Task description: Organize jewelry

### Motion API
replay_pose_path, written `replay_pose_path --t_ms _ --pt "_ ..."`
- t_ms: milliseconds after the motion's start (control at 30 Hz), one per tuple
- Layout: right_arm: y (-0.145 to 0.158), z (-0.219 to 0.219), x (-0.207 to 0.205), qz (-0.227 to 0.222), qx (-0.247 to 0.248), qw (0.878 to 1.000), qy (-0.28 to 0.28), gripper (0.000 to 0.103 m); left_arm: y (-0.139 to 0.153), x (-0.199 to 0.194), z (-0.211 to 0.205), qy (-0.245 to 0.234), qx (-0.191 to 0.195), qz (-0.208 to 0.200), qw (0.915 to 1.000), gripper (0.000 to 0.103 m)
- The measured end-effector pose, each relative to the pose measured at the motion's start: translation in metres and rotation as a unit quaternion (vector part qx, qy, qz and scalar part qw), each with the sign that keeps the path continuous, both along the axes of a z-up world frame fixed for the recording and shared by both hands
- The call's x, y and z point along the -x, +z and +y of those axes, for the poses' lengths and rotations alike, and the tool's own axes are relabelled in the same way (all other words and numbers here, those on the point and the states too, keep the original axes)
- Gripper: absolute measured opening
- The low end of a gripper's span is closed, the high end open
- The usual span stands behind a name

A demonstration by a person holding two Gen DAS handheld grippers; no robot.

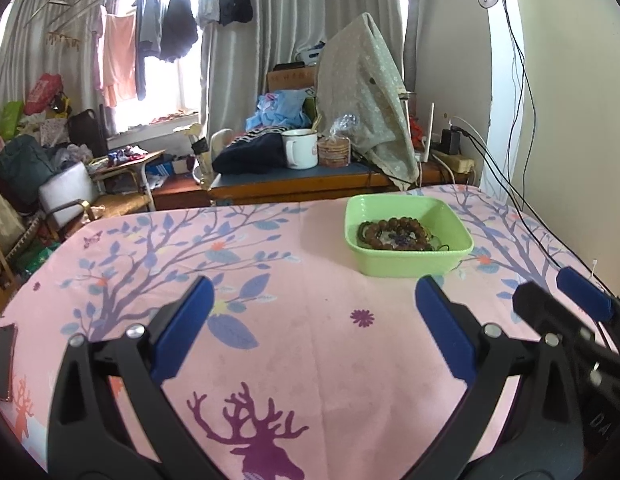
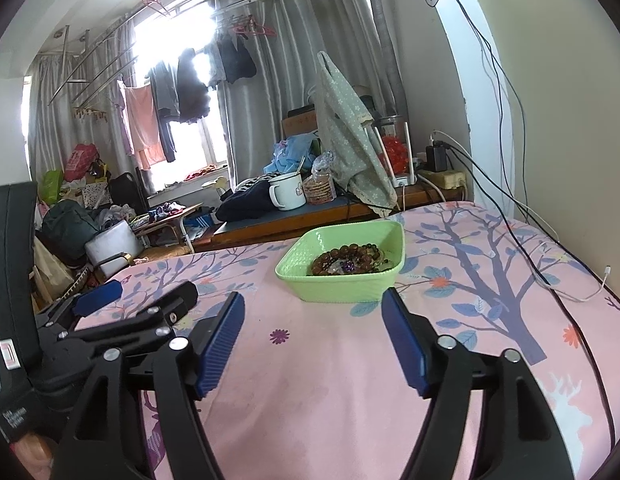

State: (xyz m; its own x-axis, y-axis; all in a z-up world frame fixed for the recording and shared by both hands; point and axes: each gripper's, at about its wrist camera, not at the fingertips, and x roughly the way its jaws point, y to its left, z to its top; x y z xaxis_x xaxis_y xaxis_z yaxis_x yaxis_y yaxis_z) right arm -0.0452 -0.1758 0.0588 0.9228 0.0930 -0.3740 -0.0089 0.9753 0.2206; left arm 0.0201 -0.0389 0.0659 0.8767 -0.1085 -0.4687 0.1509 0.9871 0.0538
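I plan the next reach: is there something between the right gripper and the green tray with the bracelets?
Nothing visible. Only bare pink cloth lies between the open right gripper and the green tray holding the bracelets.

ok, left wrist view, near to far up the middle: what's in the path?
Open left claw → purple deer print on the pink cloth → small purple flower print → green tray holding beaded bracelets → white mug on the far desk.

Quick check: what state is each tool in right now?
Left tool: open, holding nothing.
Right tool: open, holding nothing.
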Motion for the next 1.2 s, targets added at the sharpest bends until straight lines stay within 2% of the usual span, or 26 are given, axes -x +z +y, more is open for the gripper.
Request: replay_pose_path --t_ms 133,233,467,767,1200 --pt "0.0002 -0.0009 0.0031 -0.01 -0.002 1.0 -0.024 0.057 0.0028 -0.0023 0.0026 -0.004 0.003 0.002 1.0 0.097" --pt "0.0023 -0.004 0.0022 -0.01 -0.011 1.0 -0.025 0.06 0.0023 -0.0028 0.0017 -0.004 0.003 0.006 1.0 0.097" --pt "0.0083 -0.0084 0.0026 0.005 -0.023 1.0 -0.018 0.061 0.0028 -0.0039 -0.0024 -0.012 -0.01 0.021 0.9997 0.097" --pt "0.0061 -0.0051 0.0029 0.012 -0.024 1.0 -0.012 0.061 0.0043 -0.0003 -0.0047 0.0 -0.029 0.008 0.9996 0.097" --pt "0.0067 -0.0042 0.0044 0.013 -0.022 1.0 -0.011 0.061 0.0059 -0.0004 -0.0027 0.009 -0.034 0.006 0.9994 0.097"
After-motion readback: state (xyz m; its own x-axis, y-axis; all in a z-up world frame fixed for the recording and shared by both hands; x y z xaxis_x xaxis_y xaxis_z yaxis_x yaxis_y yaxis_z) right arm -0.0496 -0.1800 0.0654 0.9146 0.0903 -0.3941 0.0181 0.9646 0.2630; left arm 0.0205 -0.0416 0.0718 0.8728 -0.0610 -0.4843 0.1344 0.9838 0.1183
